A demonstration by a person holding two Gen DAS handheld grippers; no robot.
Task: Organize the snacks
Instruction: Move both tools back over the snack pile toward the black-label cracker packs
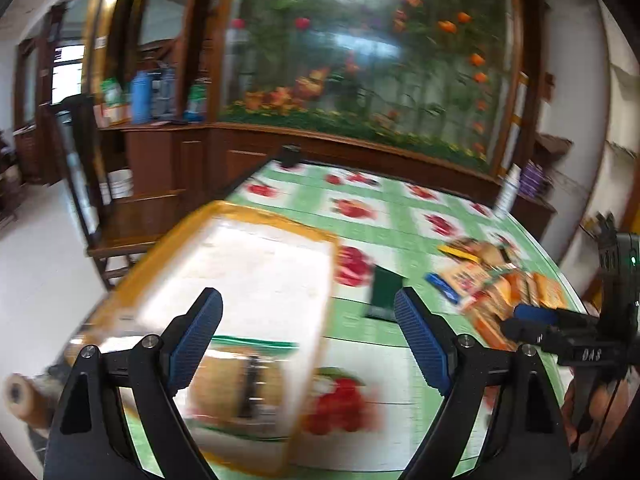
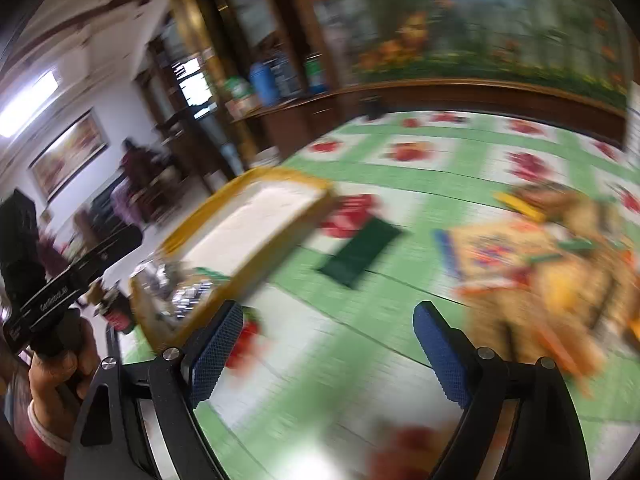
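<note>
Right wrist view is blurring: right gripper (image 2: pixel 328 354) is hanging released, empty; it risks scattering the snack pile (image 2: pixel 536 264), seemingly near the tabletop's right edge.

Left gripper (image 1: pixel 308 336) wide apart over tray (image 1: pixel 256 280); snacks (image 1: pixel 500 280) right.
</note>
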